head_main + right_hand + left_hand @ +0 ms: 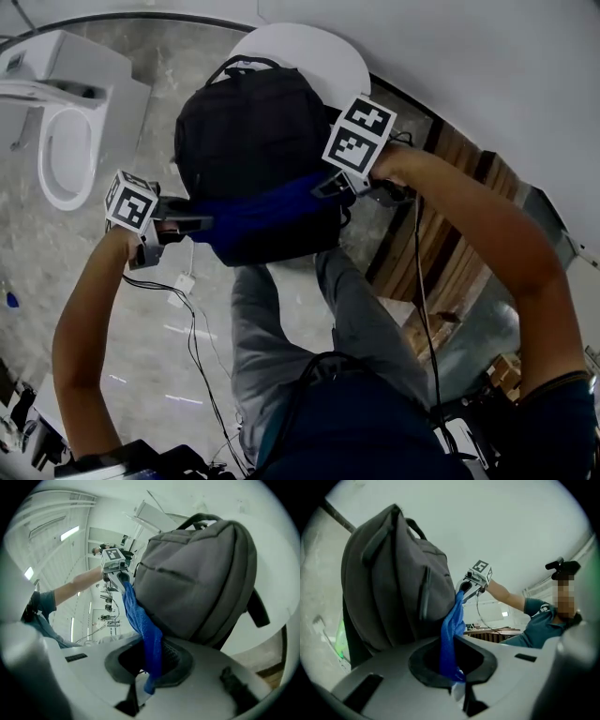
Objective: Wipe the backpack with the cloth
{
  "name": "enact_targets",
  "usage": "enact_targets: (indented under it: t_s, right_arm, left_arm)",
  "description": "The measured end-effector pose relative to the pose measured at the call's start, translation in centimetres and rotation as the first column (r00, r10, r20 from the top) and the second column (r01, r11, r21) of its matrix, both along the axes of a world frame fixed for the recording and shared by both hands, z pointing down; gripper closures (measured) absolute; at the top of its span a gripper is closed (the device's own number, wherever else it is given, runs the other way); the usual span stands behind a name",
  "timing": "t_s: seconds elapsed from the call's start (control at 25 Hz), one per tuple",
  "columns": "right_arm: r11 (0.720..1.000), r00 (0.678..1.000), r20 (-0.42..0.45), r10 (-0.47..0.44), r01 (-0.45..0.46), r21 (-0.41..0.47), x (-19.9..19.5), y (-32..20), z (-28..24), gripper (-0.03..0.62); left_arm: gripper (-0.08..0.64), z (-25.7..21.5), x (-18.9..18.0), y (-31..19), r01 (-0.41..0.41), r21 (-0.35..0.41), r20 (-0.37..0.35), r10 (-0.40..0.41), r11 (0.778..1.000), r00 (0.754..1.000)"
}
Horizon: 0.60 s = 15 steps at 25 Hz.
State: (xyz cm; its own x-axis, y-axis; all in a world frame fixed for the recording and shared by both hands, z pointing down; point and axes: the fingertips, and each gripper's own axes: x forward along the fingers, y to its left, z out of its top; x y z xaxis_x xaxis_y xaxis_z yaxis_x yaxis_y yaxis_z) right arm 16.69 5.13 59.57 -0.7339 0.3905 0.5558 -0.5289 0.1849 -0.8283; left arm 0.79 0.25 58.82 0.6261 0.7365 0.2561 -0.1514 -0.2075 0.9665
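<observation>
From the head camera we look steeply down onto the backpack [251, 141]. Each gripper camera sits low and close beside it, facing across. The left gripper view sees the right gripper [465, 586], and the right gripper view sees the left gripper [123, 579]. All three views share the backpack and cloth [262, 217].

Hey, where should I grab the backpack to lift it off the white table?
Probably the top carry handle. The backpack stands upright and that loop arches clear of its top, so come down from above and close across the strap.
</observation>
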Motion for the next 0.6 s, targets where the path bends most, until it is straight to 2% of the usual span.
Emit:
enact_targets:
  t_s: [0.16,0.28,0.32,0.36,0.4,0.44,0.48,0.52,0.56,0.6]
  right_arm:
    - [0.997,0.995,-0.093,-0.027,0.033,0.065,2.9,-6.6,0.2,0.558]
    - [0.979,0.972,-0.23,-0.038,0.081,0.184,5.7,-12.2,0.5,0.558]
    - [0.964,0.96,-0.28,-0.028,0.1,0.245,6.6,-14.2,0.4,0.558]
    - [0.939,0.943,-0.331,-0.011,0.124,0.322,7.3,-16.2,0.1,0.558]
    - [0.895,0.924,-0.382,0.008,0.164,0.415,7.9,-18.0,-0.2,0.558]
    - [0.826,0.902,-0.43,0.016,0.231,0.515,8.2,-19.3,-0.5,0.558]
    - [0.724,0.876,-0.482,0.004,0.33,0.606,8.0,-20.0,-0.7,0.558]
    - [0.586,0.835,-0.55,-0.025,0.458,0.669,7.6,-19.9,-0.8,0.558]
    - [0.416,0.771,-0.635,-0.055,0.596,0.687,7.1,-19.2,-0.7,0.558]
    - [0.249,0.702,-0.708,-0.073,0.7,0.669,6.5,-17.8,-0.5,0.558]
  left_arm:
    - [0.529,0.1,2.8,-6.1,-0.034,0.157,0.011,0.033,0.987,0.999]
    - [0.529,0.1,4.8,-10.6,-0.034,0.284,0.025,0.028,0.958,0.999]
    - [0.529,0.1,5.4,-12.2,-0.024,0.344,0.027,0.016,0.939,1.0]
    - [0.529,0.0,6.1,-13.9,-0.01,0.415,0.025,0.0,0.91,1.0]
    - [0.529,-0.2,6.6,-15.5,0.004,0.502,0.019,-0.016,0.865,1.0]
    - [0.529,-0.3,7.1,-16.9,0.012,0.607,0.01,-0.023,0.794,1.0]
    - [0.529,-0.3,7.3,-18.0,0.002,0.728,0.007,-0.01,0.686,1.0]
    - [0.529,-0.3,7.3,-18.6,-0.029,0.847,0.016,0.028,0.532,0.999]
    - [0.529,-0.4,7.0,-18.4,-0.071,0.936,0.043,0.086,0.345,0.995]
    - [0.529,-0.5,6.5,-17.5,-0.108,0.981,0.084,0.149,0.162,0.985]
